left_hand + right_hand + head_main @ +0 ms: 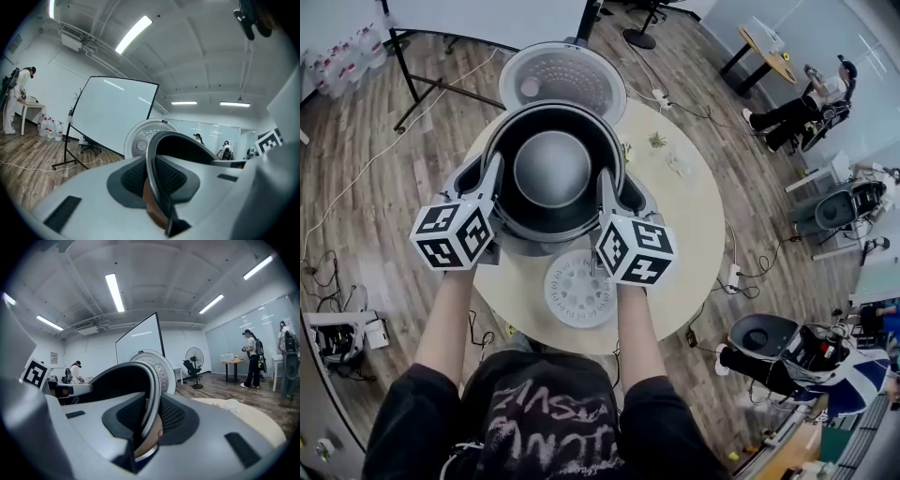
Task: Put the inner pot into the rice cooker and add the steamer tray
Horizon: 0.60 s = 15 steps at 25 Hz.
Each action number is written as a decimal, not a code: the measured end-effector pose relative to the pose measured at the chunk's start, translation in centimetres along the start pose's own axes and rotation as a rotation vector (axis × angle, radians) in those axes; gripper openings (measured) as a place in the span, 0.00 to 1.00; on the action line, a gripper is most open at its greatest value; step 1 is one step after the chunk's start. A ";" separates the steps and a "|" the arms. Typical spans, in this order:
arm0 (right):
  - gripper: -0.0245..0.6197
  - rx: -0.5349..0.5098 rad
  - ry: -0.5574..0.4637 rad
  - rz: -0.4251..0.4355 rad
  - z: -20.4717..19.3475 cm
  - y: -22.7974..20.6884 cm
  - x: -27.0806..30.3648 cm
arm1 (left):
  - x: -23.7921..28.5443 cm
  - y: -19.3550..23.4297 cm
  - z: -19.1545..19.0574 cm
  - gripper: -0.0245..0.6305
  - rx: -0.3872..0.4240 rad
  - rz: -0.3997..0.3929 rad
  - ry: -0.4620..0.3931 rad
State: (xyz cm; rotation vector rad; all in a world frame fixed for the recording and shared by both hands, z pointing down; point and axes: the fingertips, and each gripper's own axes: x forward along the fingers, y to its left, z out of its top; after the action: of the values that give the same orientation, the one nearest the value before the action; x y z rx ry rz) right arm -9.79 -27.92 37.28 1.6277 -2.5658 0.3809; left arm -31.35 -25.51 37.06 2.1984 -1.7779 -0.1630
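The dark inner pot [551,169] hangs over the grey rice cooker [546,246], whose round lid [563,80] stands open behind it. My left gripper [492,184] is shut on the pot's left rim, and my right gripper [607,193] is shut on its right rim. In the left gripper view the rim [154,159] runs between the ribbed pads [133,180]. In the right gripper view the pot's rim [152,394] sits likewise between that gripper's pads [171,416]. The white perforated steamer tray [580,289] lies flat on the table in front of the cooker.
The round cream table [694,234] carries a small plant [656,141] and a clear item [680,161] at the right. A whiteboard stand [412,84] and cables are on the wooden floor at the left. People and equipment are far right.
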 end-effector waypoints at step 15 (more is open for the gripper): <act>0.18 0.045 0.155 0.030 -5.6 0.1 4.8 | 2.0 4.5 -5.0 0.14 -0.047 0.086 0.150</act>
State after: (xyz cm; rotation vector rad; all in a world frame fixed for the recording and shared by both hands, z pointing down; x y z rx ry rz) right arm -12.34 -30.67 43.60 1.5102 -2.4861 0.5487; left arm -33.77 -27.43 43.35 2.0399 -1.7638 -0.0203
